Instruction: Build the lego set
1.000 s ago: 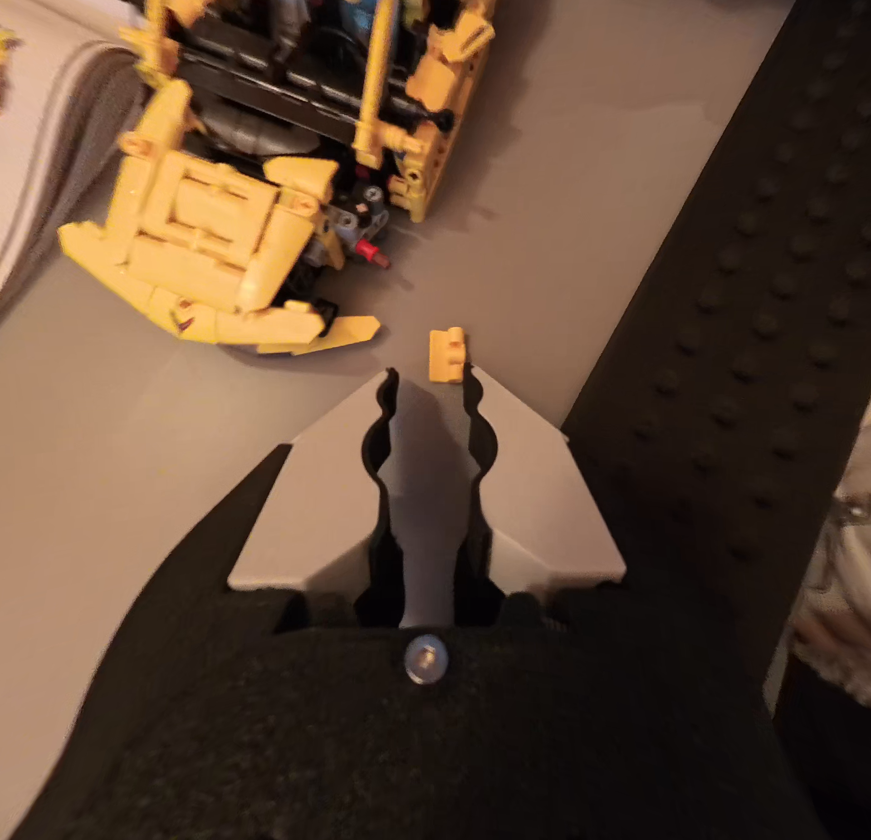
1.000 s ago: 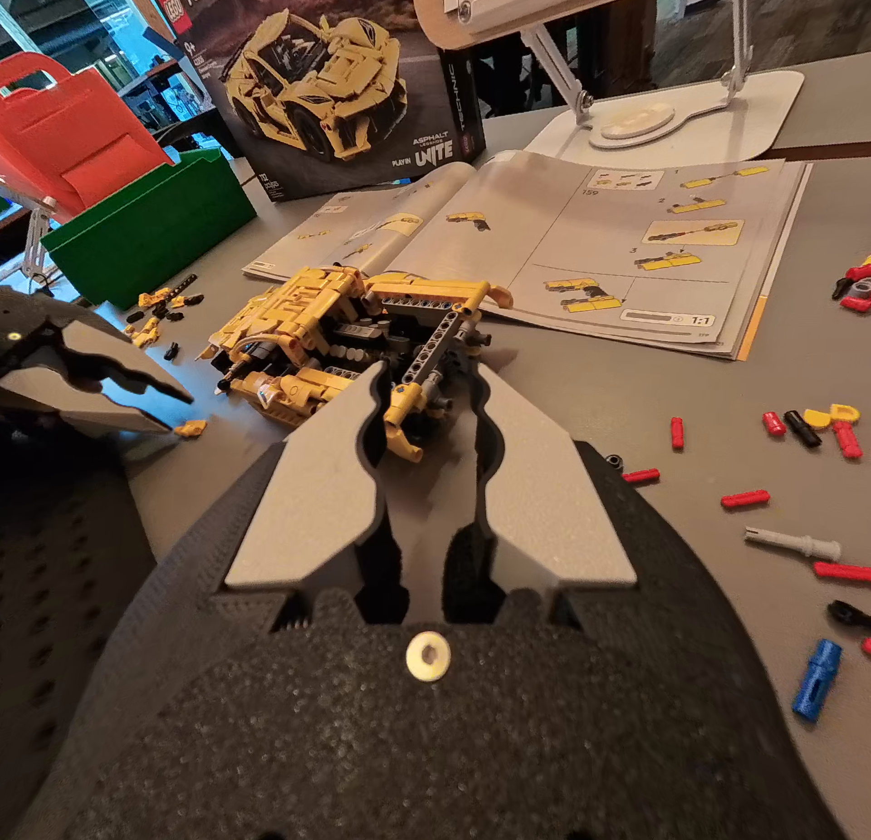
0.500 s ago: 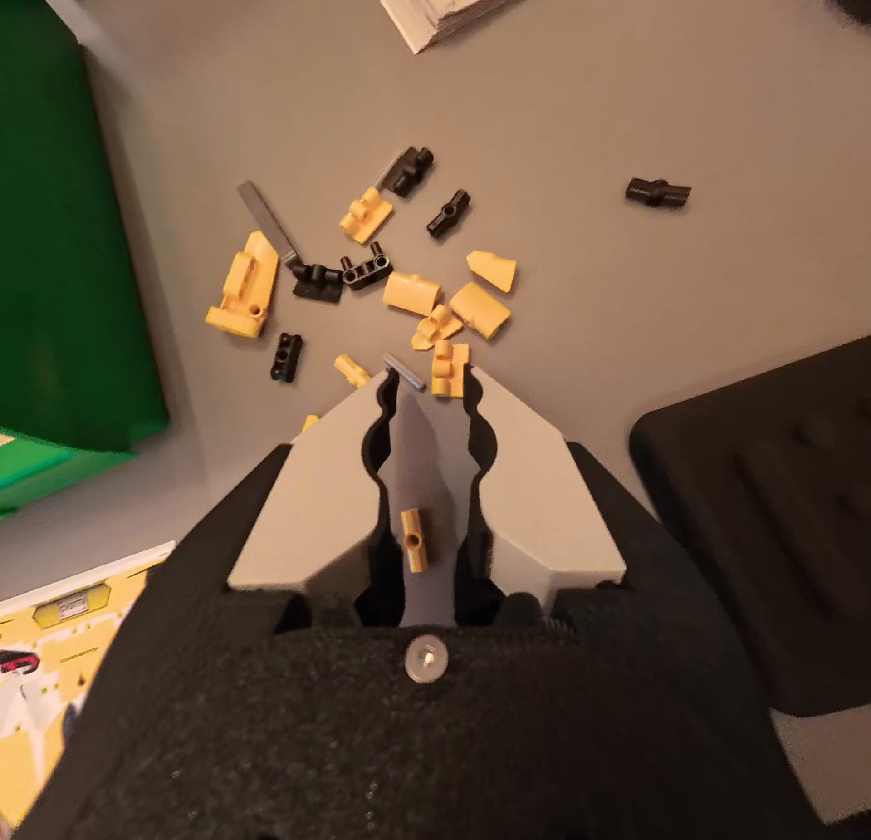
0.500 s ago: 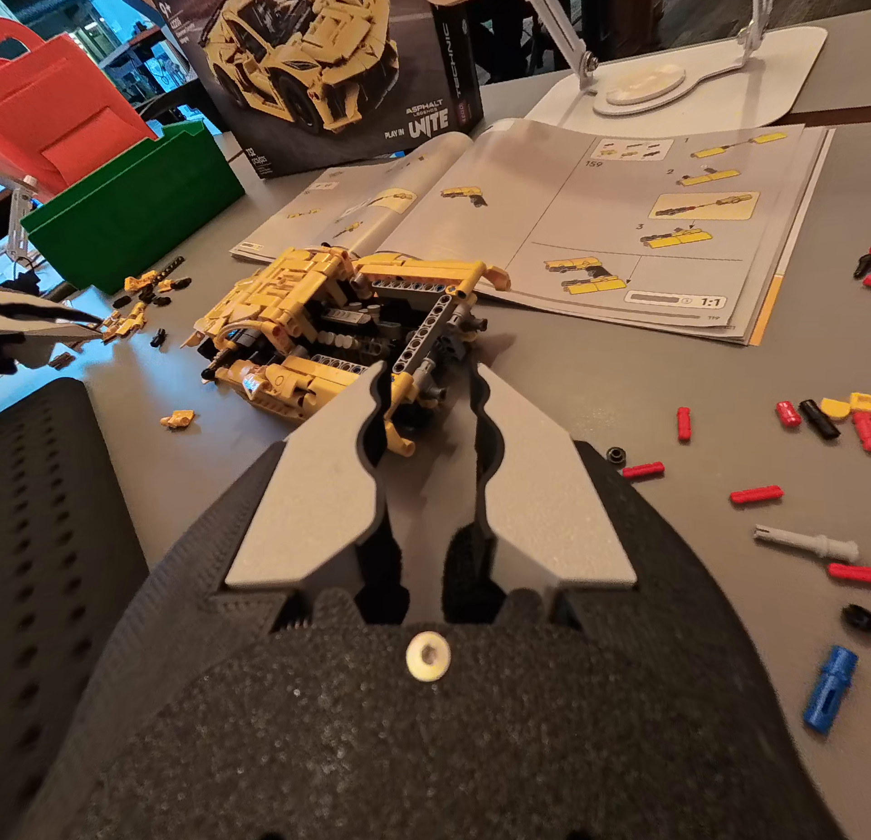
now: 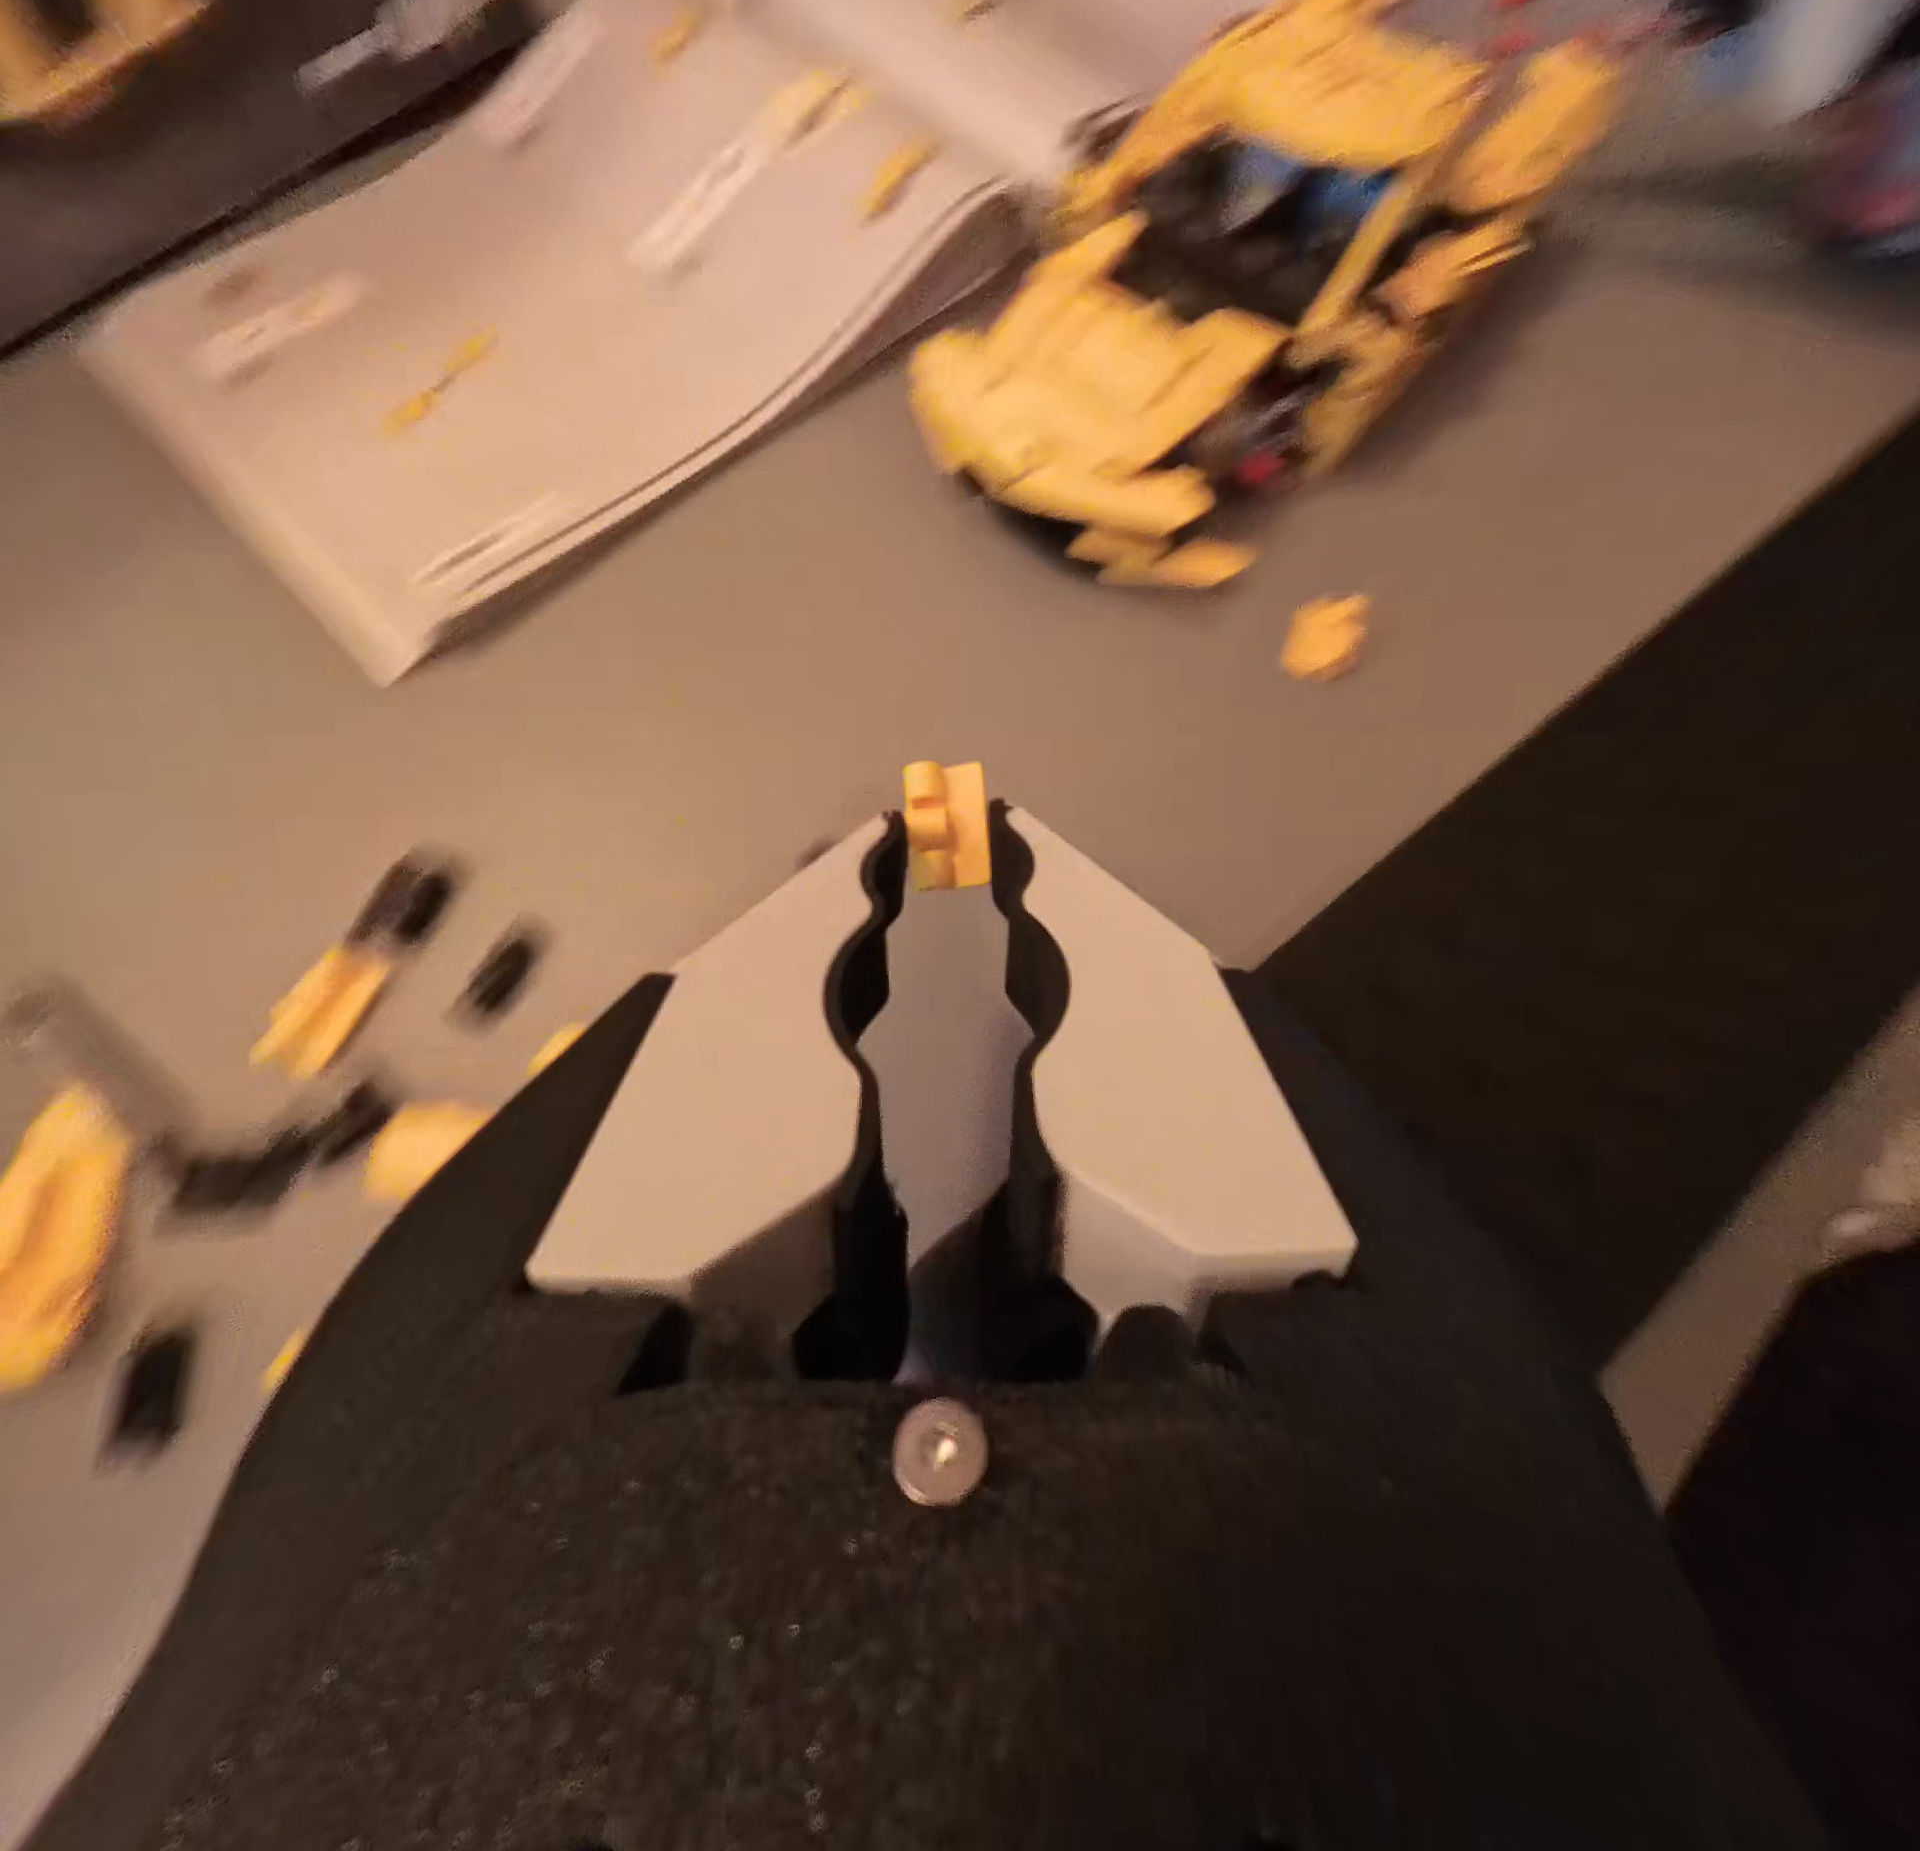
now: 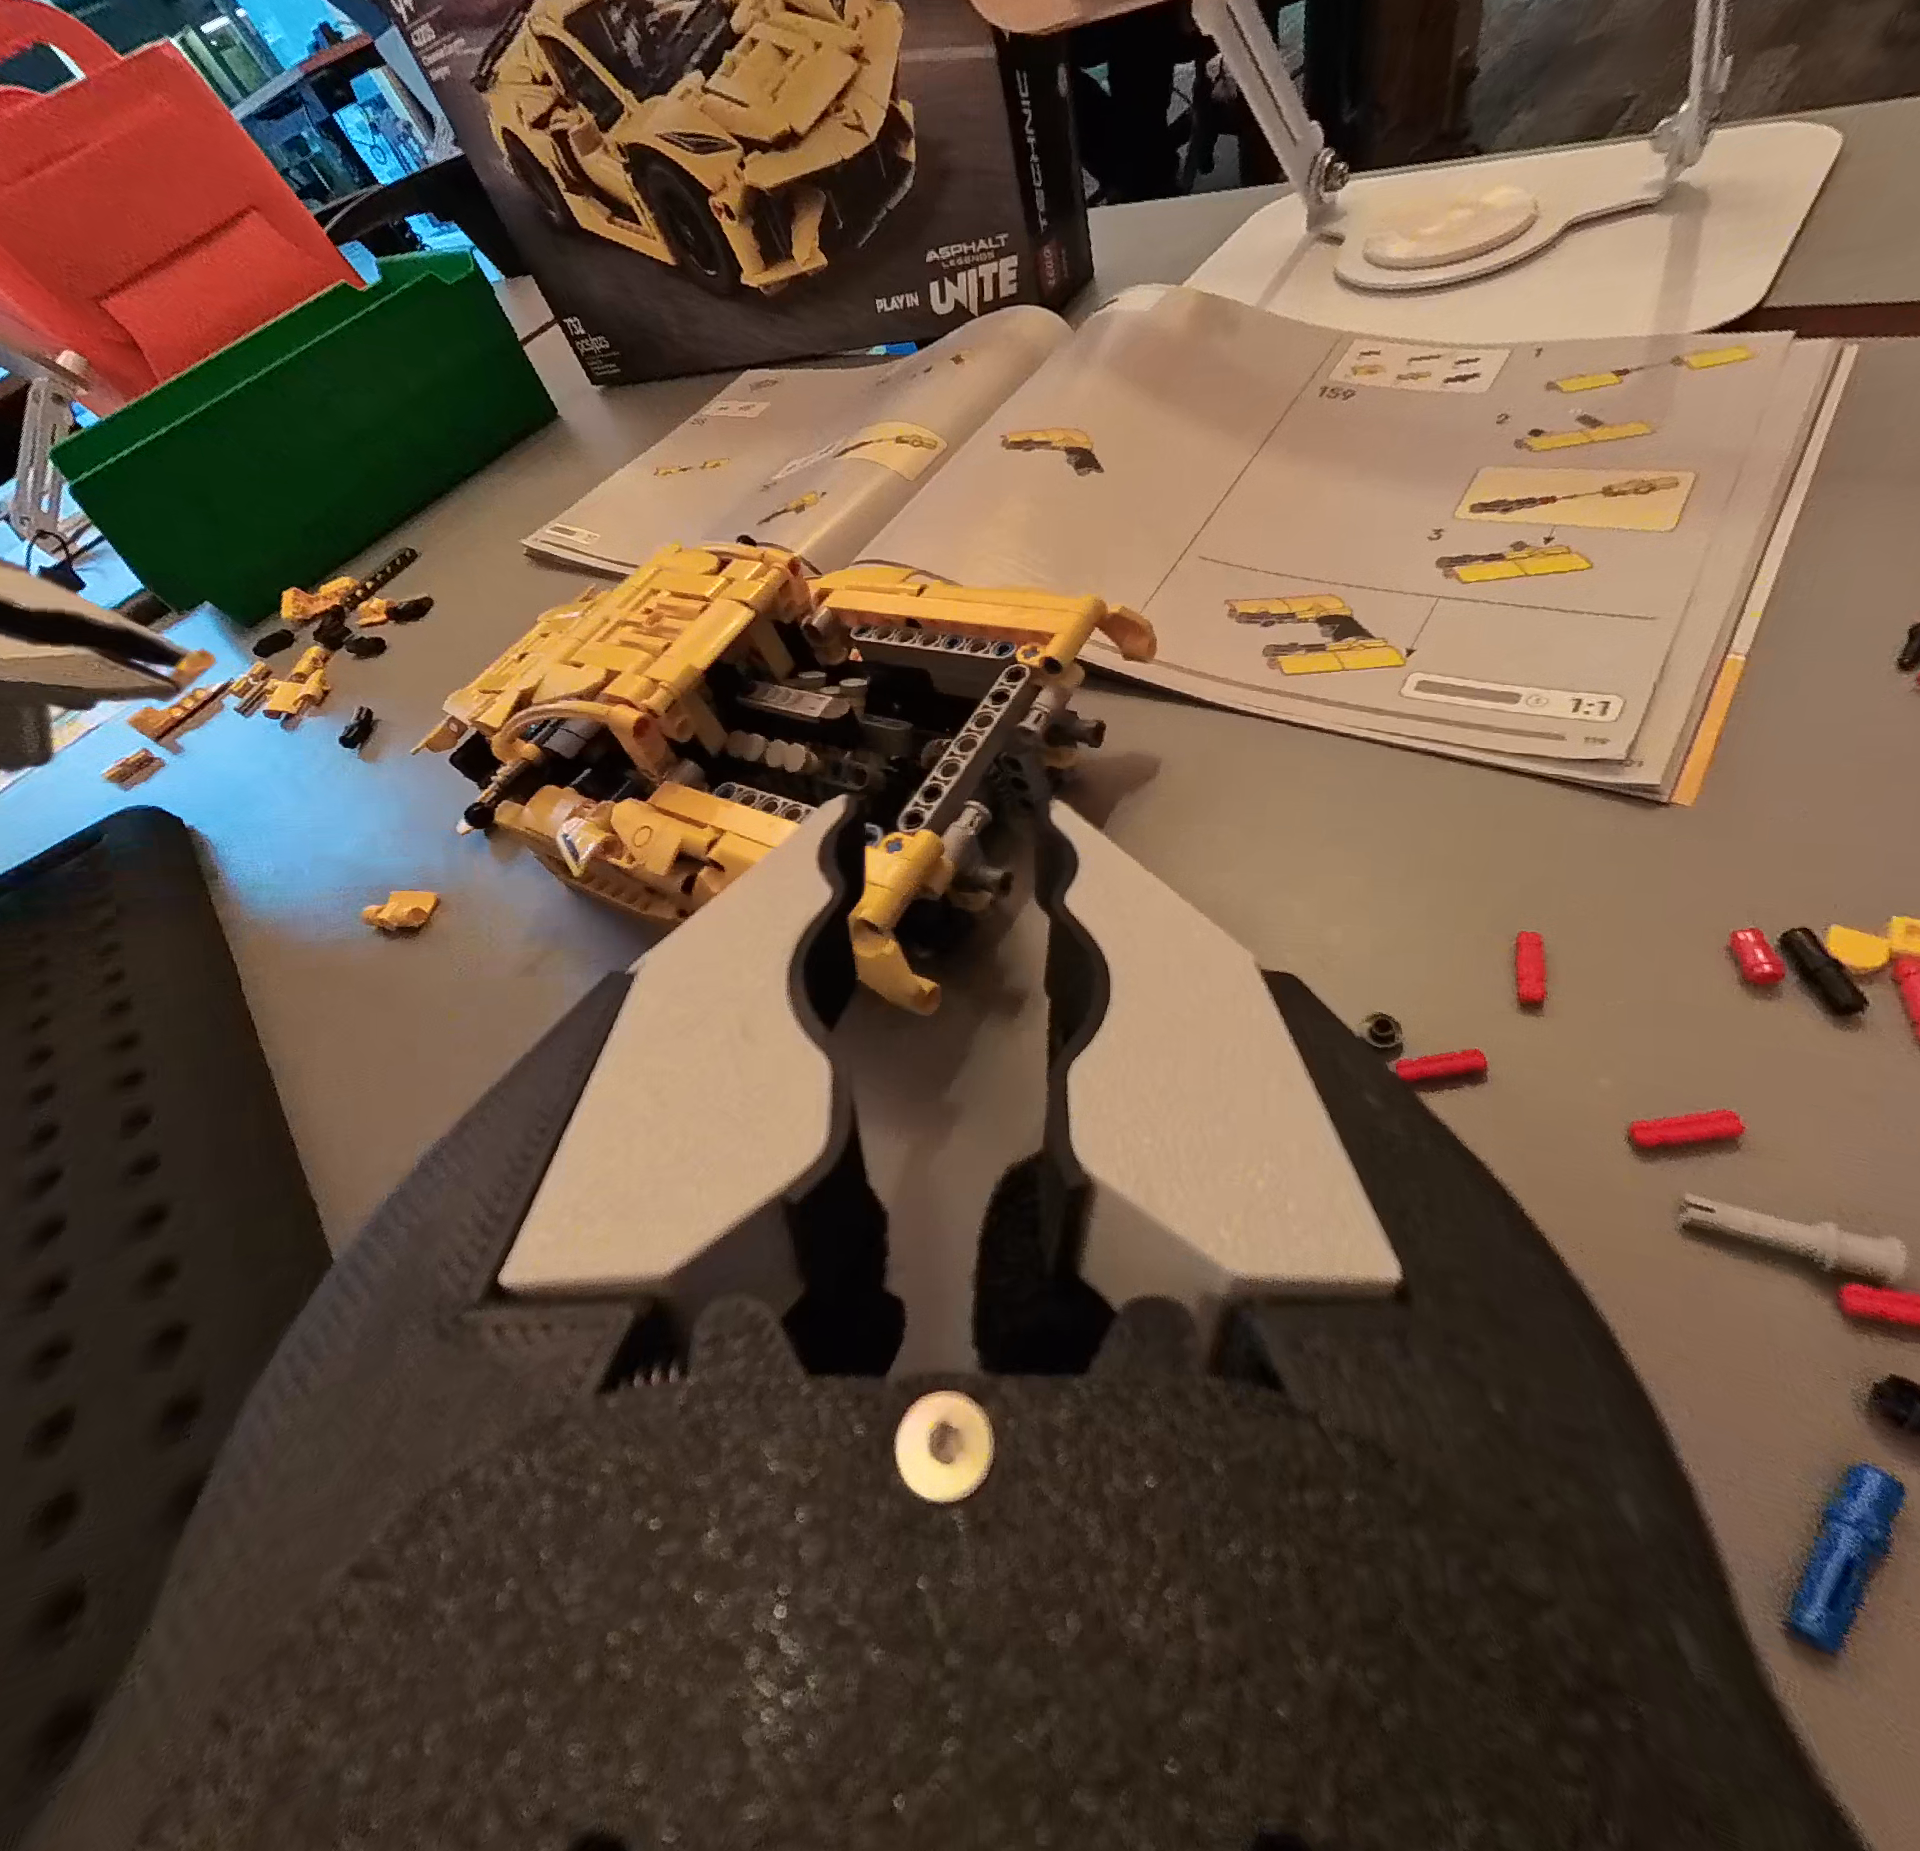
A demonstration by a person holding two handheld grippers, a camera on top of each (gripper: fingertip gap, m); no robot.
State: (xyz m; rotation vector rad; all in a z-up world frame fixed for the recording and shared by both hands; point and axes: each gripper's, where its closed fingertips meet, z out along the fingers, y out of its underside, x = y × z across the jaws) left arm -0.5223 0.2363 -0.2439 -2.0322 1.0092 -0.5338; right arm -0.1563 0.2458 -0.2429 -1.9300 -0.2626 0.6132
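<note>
1. We see the half-built yellow car (image 6: 769,721) on the grey bench (image 6: 1299,866), mid-bench, just in front of the open instruction booklet (image 6: 1299,513).
2. The left tool (image 5: 943,833) pinches a small yellow piece (image 5: 943,827) at its tips, jaws narrow, lifted off the bench; this view is blurred.
3. The right tool (image 6: 940,845) holds nothing, jaws wide, tips at the car's near end; we can't tell if they touch it.
4. One loose yellow part (image 6: 400,910) lies just left of the car; a scatter of yellow and black parts (image 6: 312,648) sits toward the left edge by the green bin (image 6: 301,451).
5. Red, black, grey and blue pins (image 6: 1683,1131) are spread toward the right edge.
6. The set box (image 6: 748,139) stands at the back, behind the booklet.
</note>
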